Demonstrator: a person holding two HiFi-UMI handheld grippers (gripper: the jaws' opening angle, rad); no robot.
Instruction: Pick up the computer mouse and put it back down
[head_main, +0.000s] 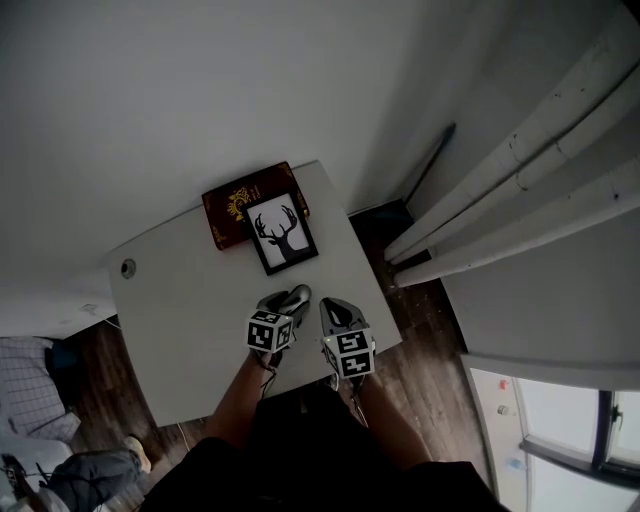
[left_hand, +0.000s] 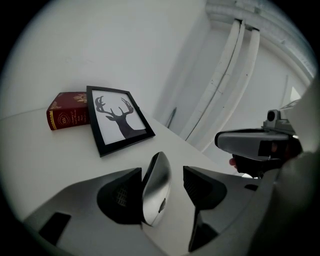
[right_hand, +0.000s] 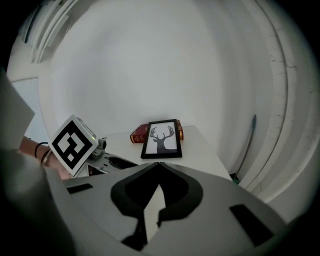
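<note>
A silver computer mouse (left_hand: 156, 192) stands on its side on the white table (head_main: 180, 320), between the jaws of my left gripper (left_hand: 162, 187). It leans against the left pad, and a gap separates it from the right pad, so this gripper is open. In the head view the mouse (head_main: 295, 297) shows just beyond the left gripper (head_main: 285, 303). My right gripper (right_hand: 159, 165) is shut with nothing in it. It hovers to the right of the left one, near the table's right edge (head_main: 338, 312).
A black-framed deer picture (head_main: 282, 232) leans on a dark red book (head_main: 235, 205) at the table's far side. A round cable hole (head_main: 128, 267) is at the left. White pipes (head_main: 520, 170) run along the wall at right, over wooden floor (head_main: 420, 330).
</note>
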